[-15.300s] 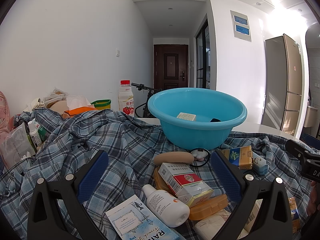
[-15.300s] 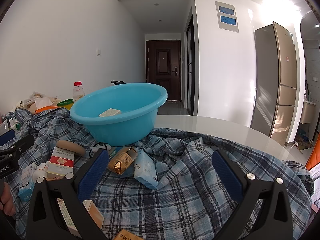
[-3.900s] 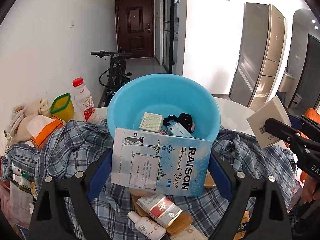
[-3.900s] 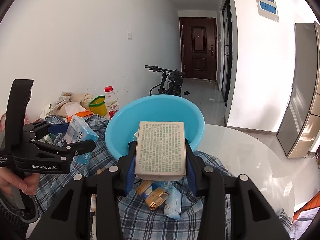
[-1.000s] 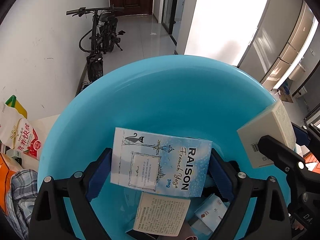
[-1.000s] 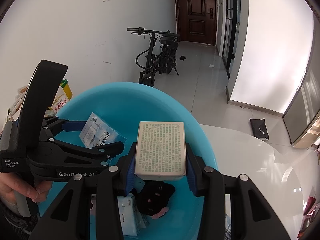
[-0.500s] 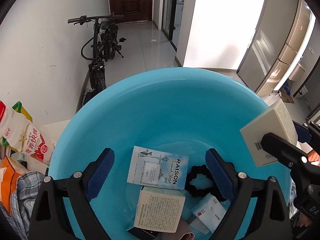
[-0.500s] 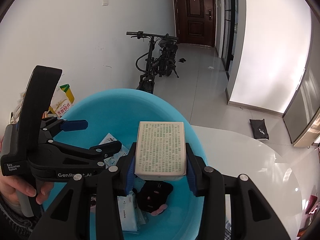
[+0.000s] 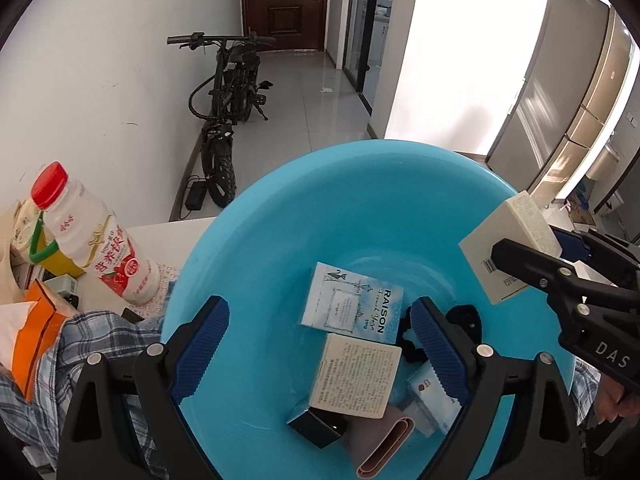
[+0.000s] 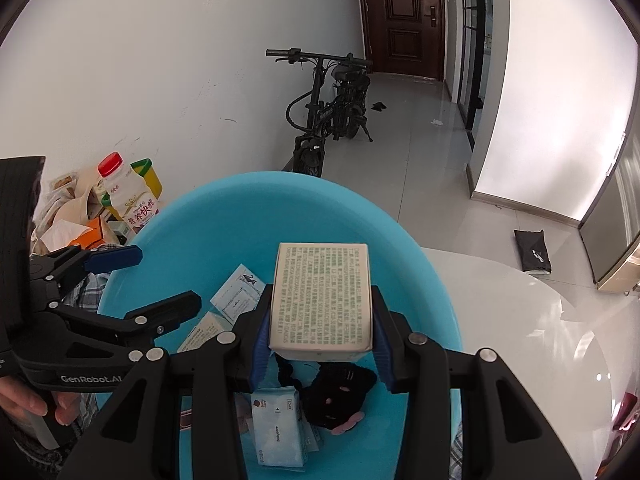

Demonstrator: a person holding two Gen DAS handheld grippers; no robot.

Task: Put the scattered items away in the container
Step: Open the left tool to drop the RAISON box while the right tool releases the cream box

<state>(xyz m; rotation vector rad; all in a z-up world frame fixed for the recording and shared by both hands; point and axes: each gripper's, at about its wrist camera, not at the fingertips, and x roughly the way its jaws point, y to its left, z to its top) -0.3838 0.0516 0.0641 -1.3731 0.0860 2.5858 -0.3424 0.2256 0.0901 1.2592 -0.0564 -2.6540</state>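
The blue basin (image 9: 280, 248) (image 10: 224, 220) fills both views. My left gripper (image 9: 320, 344) is open and empty above the basin's near side; it also shows in the right wrist view (image 10: 156, 280). Below it lie the pale blue RAISON packet (image 9: 352, 306) (image 10: 238, 294), a cream box (image 9: 356, 382), a black box (image 9: 316, 424), a small blue-white packet (image 9: 434, 400) (image 10: 278, 428) and a black furry item (image 10: 340, 396). My right gripper (image 10: 320, 320) is shut on a cream box with green print (image 10: 322, 296), held over the basin; the box also shows in the left wrist view (image 9: 508, 248).
A plaid cloth (image 9: 60, 360) covers the table left of the basin. A red-capped drink bottle (image 9: 92, 240) and an orange-white tissue box (image 9: 28, 332) stand at the left. White tabletop (image 10: 520, 320) shows at the right. A bicycle (image 9: 228, 108) leans by the wall.
My left gripper opened and dropped the RAISON packet into the basin, then rose and drew back a little. My right gripper keeps the cream box over the basin.
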